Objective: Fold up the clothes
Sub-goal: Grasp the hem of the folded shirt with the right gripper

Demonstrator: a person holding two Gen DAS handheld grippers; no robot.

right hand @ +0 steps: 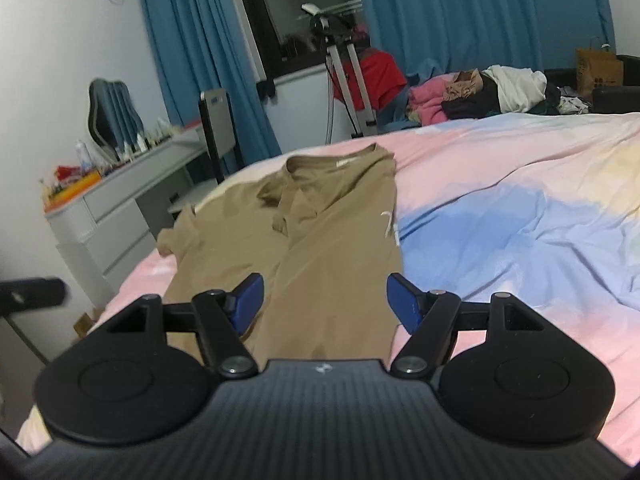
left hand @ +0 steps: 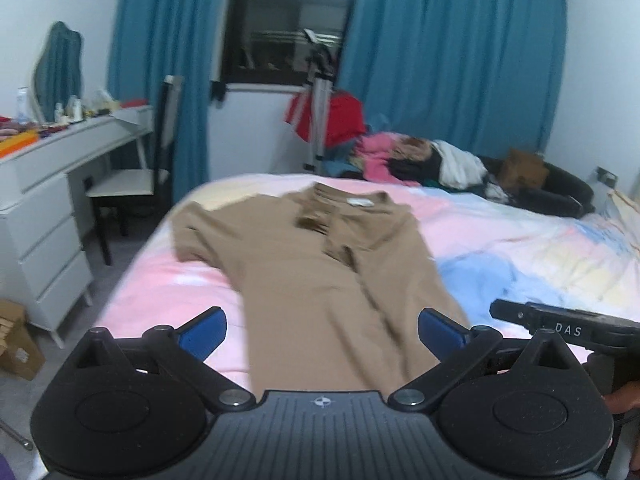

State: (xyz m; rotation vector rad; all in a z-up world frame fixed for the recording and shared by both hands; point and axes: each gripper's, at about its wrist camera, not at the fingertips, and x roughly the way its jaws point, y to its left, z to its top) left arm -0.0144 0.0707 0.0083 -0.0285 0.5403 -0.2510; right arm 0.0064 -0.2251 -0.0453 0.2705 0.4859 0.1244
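Observation:
A tan short-sleeved shirt (left hand: 316, 280) lies on the bed, collar at the far end, its right side folded over the middle and its left sleeve spread out. My left gripper (left hand: 322, 334) hovers open over the shirt's near hem with nothing between its blue pads. The same shirt (right hand: 320, 248) shows in the right wrist view, where my right gripper (right hand: 324, 304) is open above its lower part, also holding nothing. The right gripper's black body (left hand: 568, 326) shows at the right edge of the left wrist view.
The bed (left hand: 520, 248) has a pink, blue and yellow sheet. A pile of clothes (left hand: 420, 160) lies at its far side by a tripod (left hand: 320, 120). A white dresser (left hand: 44, 216) and chair (left hand: 128, 188) stand left, with cardboard boxes (left hand: 16, 344) on the floor.

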